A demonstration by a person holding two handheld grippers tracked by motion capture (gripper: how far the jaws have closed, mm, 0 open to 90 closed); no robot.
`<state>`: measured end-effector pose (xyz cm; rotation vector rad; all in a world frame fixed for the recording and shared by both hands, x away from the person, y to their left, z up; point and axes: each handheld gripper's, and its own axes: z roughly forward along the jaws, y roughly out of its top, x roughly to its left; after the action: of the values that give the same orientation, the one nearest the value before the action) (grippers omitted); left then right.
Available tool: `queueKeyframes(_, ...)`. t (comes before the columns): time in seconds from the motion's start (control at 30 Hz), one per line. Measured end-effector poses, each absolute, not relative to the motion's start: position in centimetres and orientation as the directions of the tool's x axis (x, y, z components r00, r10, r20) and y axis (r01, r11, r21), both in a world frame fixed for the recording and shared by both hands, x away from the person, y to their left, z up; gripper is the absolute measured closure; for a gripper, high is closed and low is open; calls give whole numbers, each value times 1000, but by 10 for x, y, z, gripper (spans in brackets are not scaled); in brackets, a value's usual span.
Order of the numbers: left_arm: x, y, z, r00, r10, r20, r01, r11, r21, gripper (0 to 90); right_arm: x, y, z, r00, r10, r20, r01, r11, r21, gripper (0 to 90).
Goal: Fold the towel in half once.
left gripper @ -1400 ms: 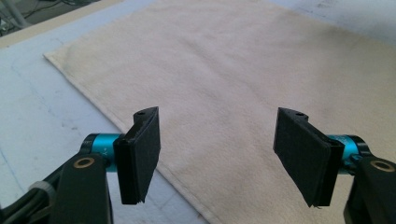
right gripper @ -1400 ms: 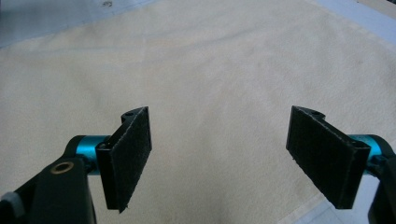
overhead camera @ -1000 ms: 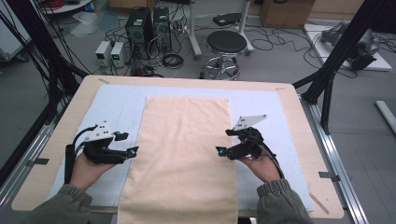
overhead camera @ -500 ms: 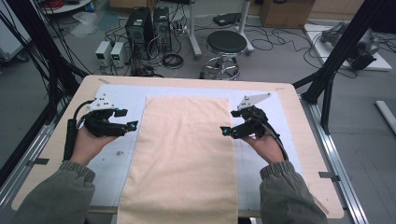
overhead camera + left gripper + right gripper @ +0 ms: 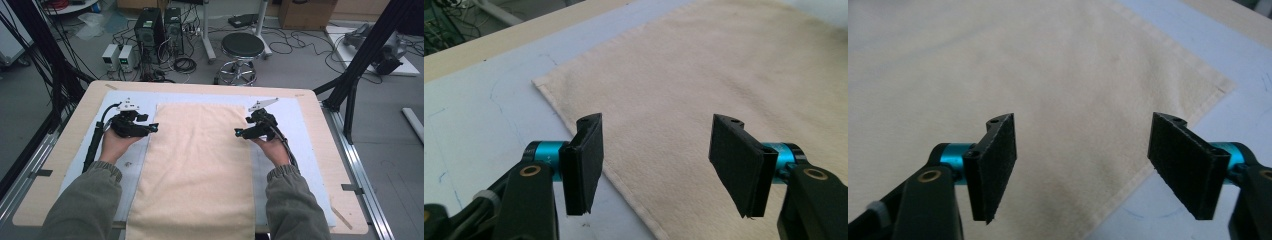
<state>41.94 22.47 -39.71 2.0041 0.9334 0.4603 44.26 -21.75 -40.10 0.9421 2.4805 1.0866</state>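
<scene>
I saw the towel (image 5: pixel 197 170) lying flat, long axis running away from me; left gripper (image 5: pixel 151 128) and right gripper (image 5: pixel 240 133) were closing, jaws apart, gripping nothing.

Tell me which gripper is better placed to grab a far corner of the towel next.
Neither clearly; slightly the left. The left gripper sits at the towel edge, its open jaws straddling the hem just short of the far left corner. The right gripper is also open, its jaws over cloth, inward of its corner.

one beige towel (image 5: pixel 197 170) on one table (image 5: pixel 65 150), two grippers: left gripper (image 5: pixel 152 128), right gripper (image 5: pixel 240 133); one stool (image 5: pixel 242 46) behind
</scene>
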Motion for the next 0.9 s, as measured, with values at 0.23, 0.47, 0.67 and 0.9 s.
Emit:
queueKeyframes(0.23, 429, 216, -418, 614, 788, -43, 526, -369, 766, 393, 450, -217, -424, -710, 704, 1, 498, 501, 708, 352)
queueKeyframes(0.47, 432, 210, -430, 604, 796, -35, 580, -409, 705, 484, 453, -214, -434, -700, 714, 3, 536, 522, 664, 447)
queueKeyframes(0.67, 431, 207, -432, 586, 810, -19, 593, -413, 691, 647, 452, -212, -432, -707, 707, 23, 546, 525, 653, 650)
queueKeyframes(0.9, 429, 206, -430, 607, 793, -48, 595, -413, 690, 841, 451, -209, -430, -730, 681, 56, 548, 533, 645, 828)
